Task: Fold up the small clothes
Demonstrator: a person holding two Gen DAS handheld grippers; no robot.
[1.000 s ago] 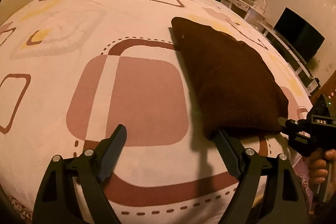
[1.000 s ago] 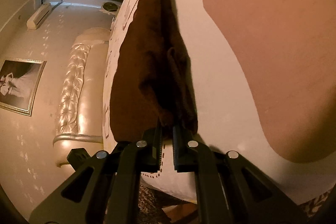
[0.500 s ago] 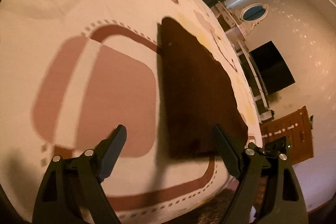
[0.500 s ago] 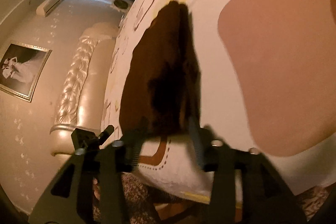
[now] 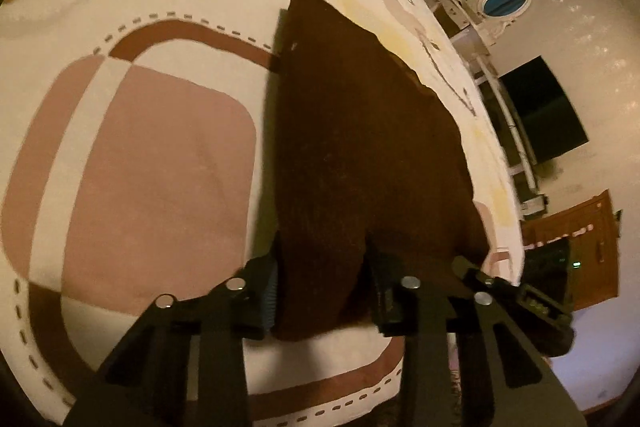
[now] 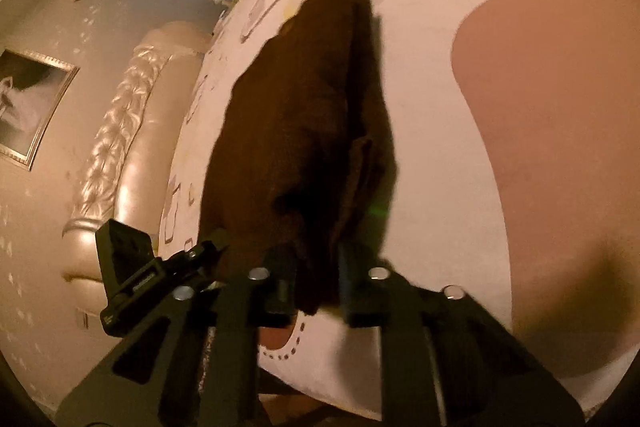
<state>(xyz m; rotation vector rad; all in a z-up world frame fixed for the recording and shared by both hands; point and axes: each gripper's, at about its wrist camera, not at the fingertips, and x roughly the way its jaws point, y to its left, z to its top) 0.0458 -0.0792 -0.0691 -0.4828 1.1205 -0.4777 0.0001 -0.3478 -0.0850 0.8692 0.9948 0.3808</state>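
**Both grippers at the near edge of the brown cloth**

Left wrist view: the dark brown cloth (image 5: 360, 155) lies on the patterned bedspread (image 5: 152, 163), stretching from the centre toward 12 o'clock. The left gripper (image 5: 320, 291) has its fingers closed in around the cloth's near left corner at 6 o'clock, fabric bunched between them. A black television (image 5: 540, 111) stands at 3 o'clock.

Right wrist view: the same cloth (image 6: 304, 131), folded in layers, runs from 6 o'clock up to 12 o'clock. The right gripper (image 6: 316, 291) straddles its near edge, fingers narrowly apart with fabric between; whether they pinch it firmly I cannot tell. The left gripper (image 6: 168, 279) shows at 8 o'clock. A padded headboard (image 6: 120, 131) sits at 9 o'clock.
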